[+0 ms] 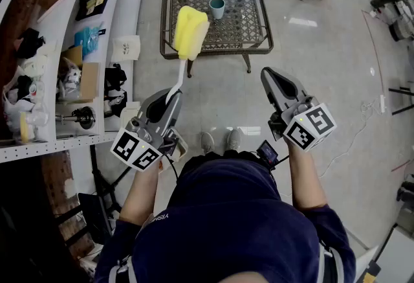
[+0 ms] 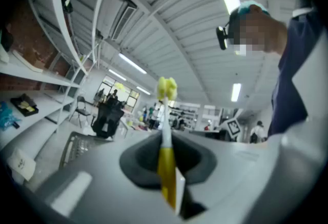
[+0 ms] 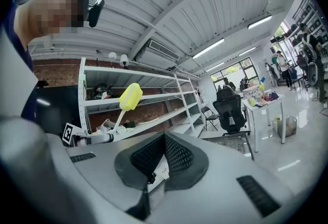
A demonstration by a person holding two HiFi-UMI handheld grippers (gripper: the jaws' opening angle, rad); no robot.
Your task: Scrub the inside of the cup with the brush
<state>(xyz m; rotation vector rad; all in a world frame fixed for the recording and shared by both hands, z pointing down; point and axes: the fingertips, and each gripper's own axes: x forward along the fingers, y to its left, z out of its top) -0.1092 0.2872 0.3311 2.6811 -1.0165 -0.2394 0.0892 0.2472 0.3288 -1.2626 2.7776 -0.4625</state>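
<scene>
We hold the brush [image 1: 190, 32] in our left gripper [image 1: 171, 99], its jaws clamped on the yellow-and-white handle and the yellow sponge head raised above the floor. Our right gripper [image 1: 268, 76] is closed tight with nothing between its jaws. The teal cup [image 1: 217, 8] stands upright on the wire table [image 1: 173, 0] ahead, well apart from both grippers. Print on the boxes along the shelf [image 1: 65, 140] is too small to read.

The small teal cup [image 1: 217, 8] is standing on the dark wire-mesh worktop [image 1: 249, 26], ahead of the person. The yellow sponge-headed brush [image 1: 190, 32] is projecting forward from the left hand-held gripper [image 1: 169, 99], left of the cup. The right hand-held gripper [image 1: 268, 76] is sitting to its right, and the white metal shelving [image 1: 126, 10] is running along the left.
</scene>
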